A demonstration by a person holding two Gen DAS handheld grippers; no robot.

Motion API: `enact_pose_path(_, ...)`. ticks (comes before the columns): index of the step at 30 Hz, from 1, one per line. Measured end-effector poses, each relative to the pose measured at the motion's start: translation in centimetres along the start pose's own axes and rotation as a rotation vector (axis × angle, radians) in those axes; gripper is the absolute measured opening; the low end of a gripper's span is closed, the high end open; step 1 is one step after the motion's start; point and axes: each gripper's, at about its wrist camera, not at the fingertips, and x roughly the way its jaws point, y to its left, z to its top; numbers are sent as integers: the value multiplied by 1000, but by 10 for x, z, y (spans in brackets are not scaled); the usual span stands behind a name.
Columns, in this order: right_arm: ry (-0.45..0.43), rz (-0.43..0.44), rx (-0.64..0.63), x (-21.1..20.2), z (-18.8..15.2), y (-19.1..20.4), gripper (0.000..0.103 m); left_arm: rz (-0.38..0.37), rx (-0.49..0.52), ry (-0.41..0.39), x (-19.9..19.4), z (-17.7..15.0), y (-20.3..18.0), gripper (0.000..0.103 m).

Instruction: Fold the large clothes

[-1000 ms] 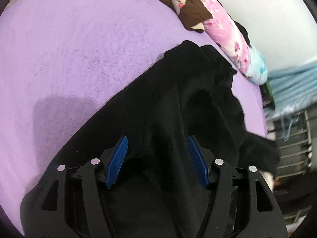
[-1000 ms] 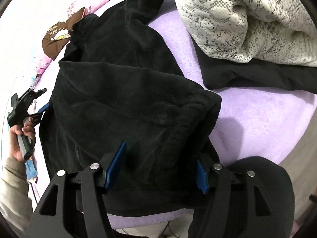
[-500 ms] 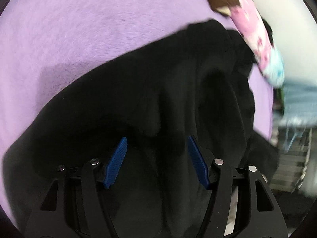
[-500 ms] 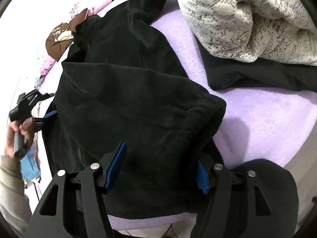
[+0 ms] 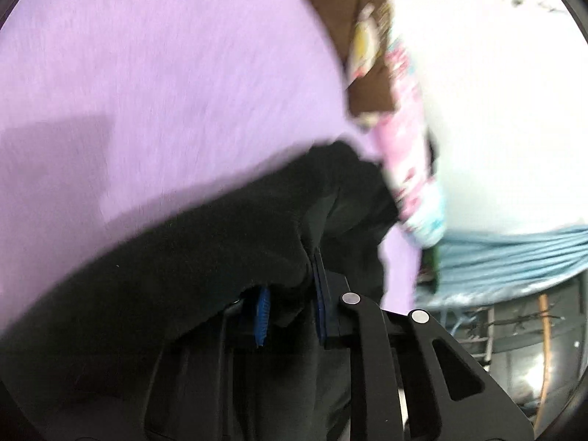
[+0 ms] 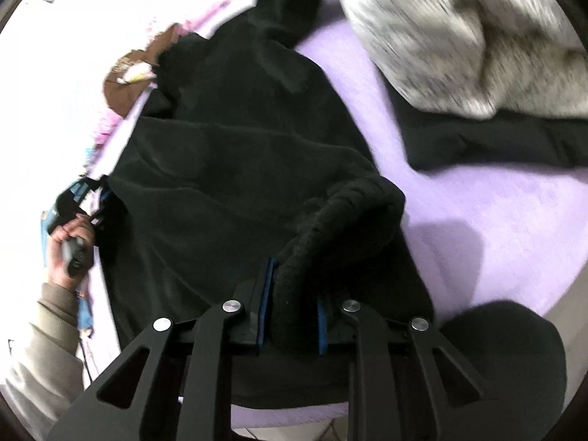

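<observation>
A large black fleece garment (image 6: pixel 228 169) lies spread on a purple blanket (image 6: pixel 496 213). My right gripper (image 6: pixel 292 294) is shut on a thick bunched edge of the garment at its near right corner. My left gripper (image 5: pixel 290 294) is shut on another edge of the same garment (image 5: pixel 205 257), and the fabric drapes over its left finger. In the right wrist view the left gripper (image 6: pixel 88 198) shows at the garment's left edge, held by a hand.
A grey-white knitted blanket (image 6: pixel 459 36) and a dark cloth (image 6: pixel 477 139) lie at the far right. A pink patterned cloth with a brown patch (image 5: pixel 386 84) lies along the wall. A light blue cloth (image 5: pixel 507 253) and a wire rack (image 5: pixel 514 330) stand beyond the bed.
Both grippers have closed from open onto the black garment's edges. The left view has swung and blurred as the left gripper moved with the fabric.
</observation>
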Motion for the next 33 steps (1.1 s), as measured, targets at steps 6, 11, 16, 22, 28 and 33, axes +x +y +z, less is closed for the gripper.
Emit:
enact_pose_path(6, 2, 7, -76, 18, -4, 22, 19, -39, 18, -199, -32, 18, 24, 17)
enact_pose_path(11, 132, -46, 19, 57, -21, -3, 23, 3, -150, -53, -17, 15, 71, 27)
enact_pose_path(16, 131, -81, -5, 42, -15, 0, 52, 45, 11, 33, -50, 10, 35, 52)
enact_pose_path(22, 99, -124, -33, -1, -3, 6, 65, -4, 61, 56, -58, -1, 14, 60)
enact_pose_path(28, 45, -2, -243, -6, 55, 77, 74, 1, 63, 24, -40, -23, 32, 60)
enact_pose_path(33, 121, 61, -377, 51, 132, 147, 76, 33, 170, -11, -37, -37, 43, 60)
